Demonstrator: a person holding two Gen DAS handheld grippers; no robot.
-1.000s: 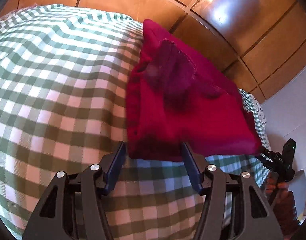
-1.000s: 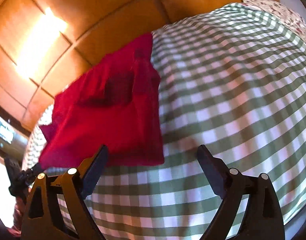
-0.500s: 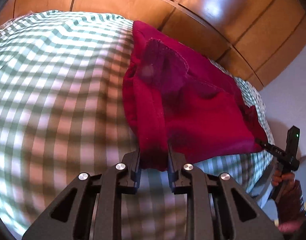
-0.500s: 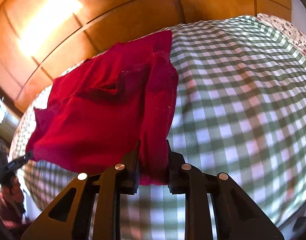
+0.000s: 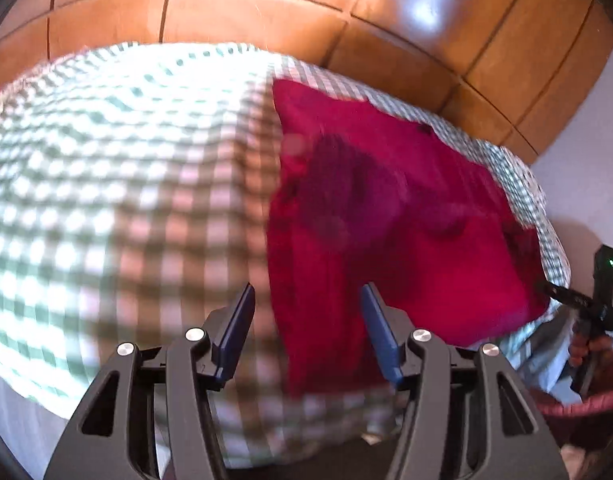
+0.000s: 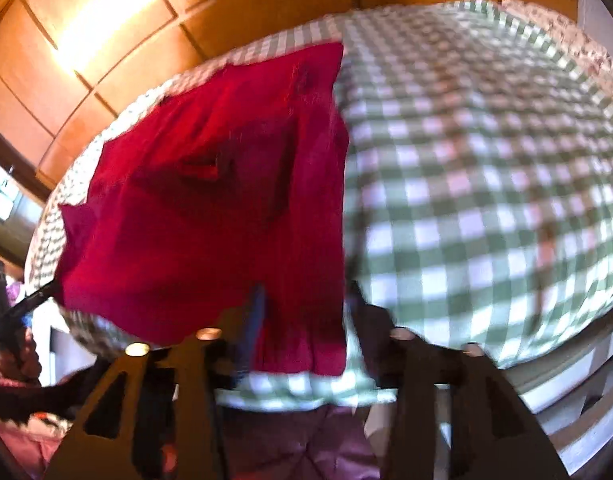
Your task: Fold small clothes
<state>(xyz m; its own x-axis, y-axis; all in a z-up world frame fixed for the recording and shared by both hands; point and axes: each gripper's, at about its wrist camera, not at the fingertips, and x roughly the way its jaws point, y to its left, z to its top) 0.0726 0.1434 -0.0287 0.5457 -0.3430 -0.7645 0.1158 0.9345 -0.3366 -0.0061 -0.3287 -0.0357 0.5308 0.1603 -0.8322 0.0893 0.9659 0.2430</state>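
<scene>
A red garment [image 5: 406, 240] lies flat on the green-and-white checked bed cover [image 5: 106, 200]. My left gripper [image 5: 306, 294] stands over its near left corner. Its jaws are opening, and the cloth's edge lies between them with the blue pads clear of it. In the right wrist view, the red garment [image 6: 206, 220] fills the left half. My right gripper [image 6: 306, 292], blurred, is over the near right corner. Its jaws are opening too, with cloth between them and not pinched. Each gripper also shows at the edge of the other's view.
Brown wooden panels [image 5: 266, 12] rise behind the bed. The checked cover [image 6: 486, 200] stretches bare to the right of the garment, and the bed's near edge sits just under both grippers. A hand [image 5: 590, 352] holds the right gripper at the far right.
Half a second ago both grippers were shut on the garment's near corners; now both jaws have spread and let the cloth go. The garment sits nearer the bed's front edge.
</scene>
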